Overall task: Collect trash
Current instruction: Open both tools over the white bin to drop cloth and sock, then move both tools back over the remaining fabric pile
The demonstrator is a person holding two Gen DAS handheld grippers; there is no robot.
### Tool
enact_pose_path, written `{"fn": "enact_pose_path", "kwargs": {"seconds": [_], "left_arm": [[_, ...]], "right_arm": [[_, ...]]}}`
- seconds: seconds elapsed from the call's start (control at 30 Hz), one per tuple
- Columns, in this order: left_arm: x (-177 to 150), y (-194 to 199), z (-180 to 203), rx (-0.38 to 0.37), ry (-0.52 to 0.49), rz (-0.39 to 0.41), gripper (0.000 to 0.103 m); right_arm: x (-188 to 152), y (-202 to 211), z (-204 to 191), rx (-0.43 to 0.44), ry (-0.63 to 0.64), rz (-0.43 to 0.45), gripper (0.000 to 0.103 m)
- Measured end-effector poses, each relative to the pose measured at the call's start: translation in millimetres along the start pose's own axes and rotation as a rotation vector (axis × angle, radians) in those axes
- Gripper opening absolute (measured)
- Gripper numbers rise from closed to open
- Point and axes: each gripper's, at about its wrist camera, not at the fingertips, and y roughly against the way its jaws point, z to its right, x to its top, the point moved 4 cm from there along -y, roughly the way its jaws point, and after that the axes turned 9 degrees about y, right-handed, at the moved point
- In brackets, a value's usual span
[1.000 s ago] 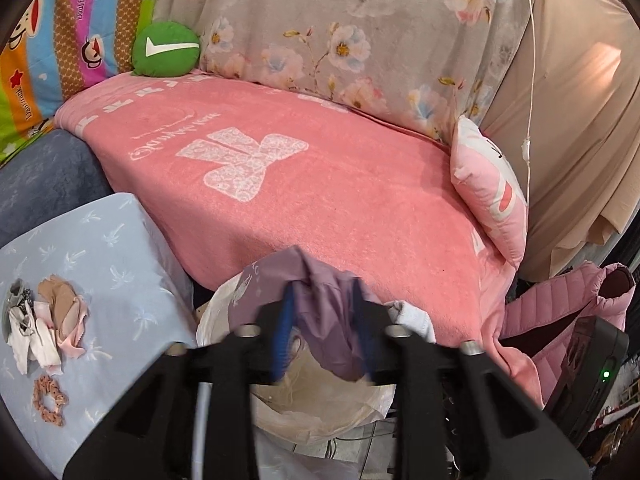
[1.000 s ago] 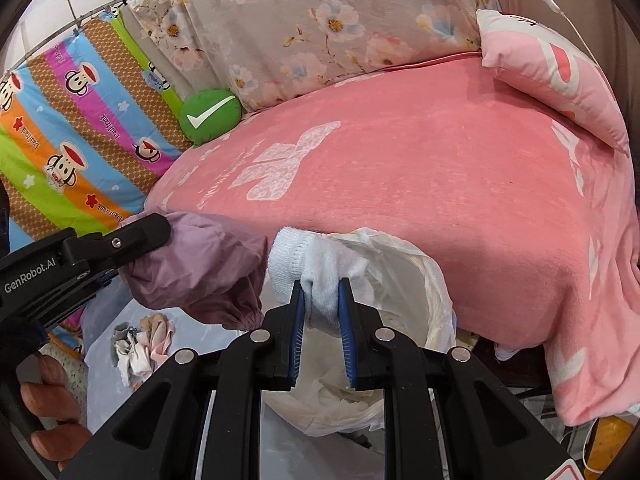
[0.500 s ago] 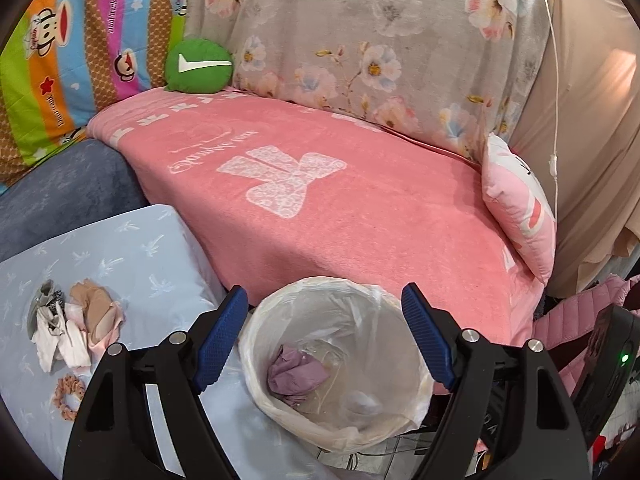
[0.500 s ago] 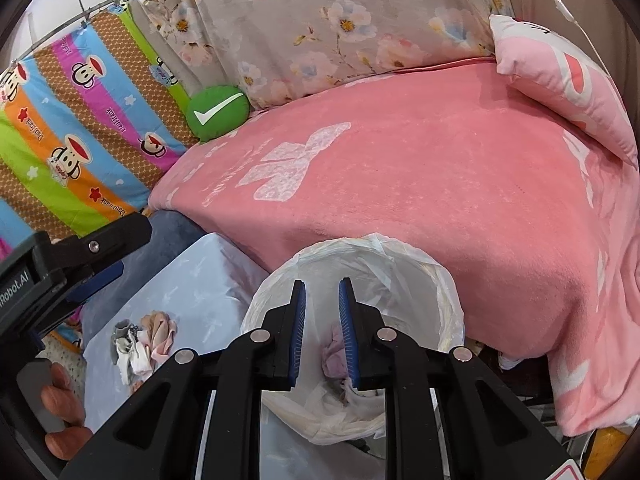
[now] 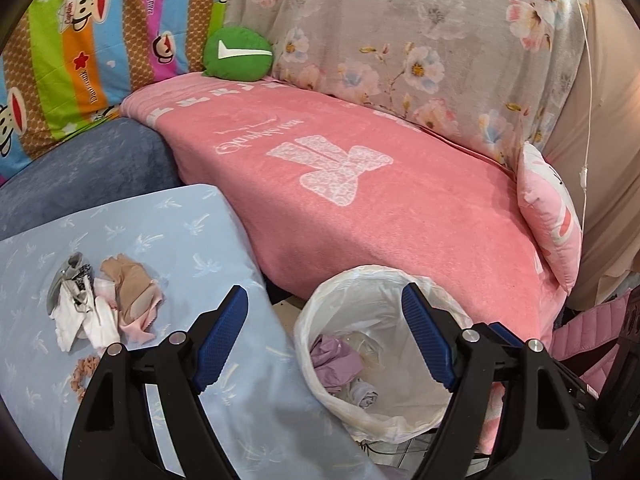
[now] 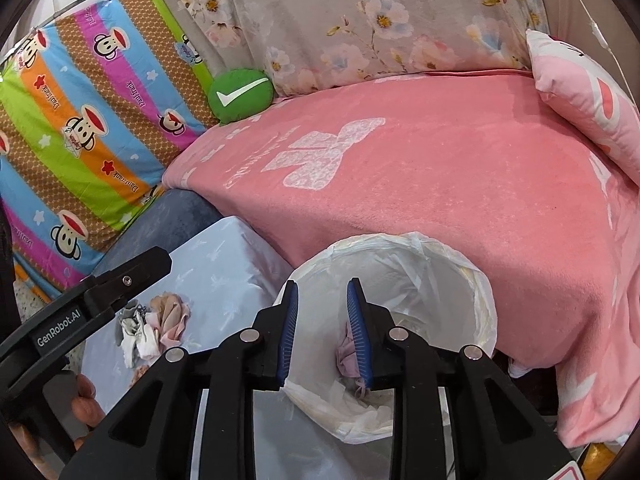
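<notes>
Step in hand: the drop into the bin is complete and the return for more trash is due.

Left gripper: jaws wide, nothing between them. In its own view it sits above the gap between the blue cushion and the bin.

Right gripper: jaws narrow and just been opening, nothing gripped. It hangs over the bin's near rim.

The purple cloth lies inside the bin at the bottom.

The remaining rag pile lies on the cushion, at 9 o'clock from the left gripper.

Next move, as judged: carry a gripper to the pile, jaws apart, and close on one piece.

View differences: the left view shows a brown hair tie below the pile. The right view alone shows the person's fingers on the left gripper's handle.
</notes>
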Motion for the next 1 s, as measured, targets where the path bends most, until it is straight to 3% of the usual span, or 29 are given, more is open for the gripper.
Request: {"fn": "enact_pose_path", "kwargs": {"seconds": [1.0], "left_arm": [[-15,15,-111,0.164,0.132,0.002,0.076]], "right_arm": [[-29,-36,-100,0.089,0.144,-0.104,0.031]]}}
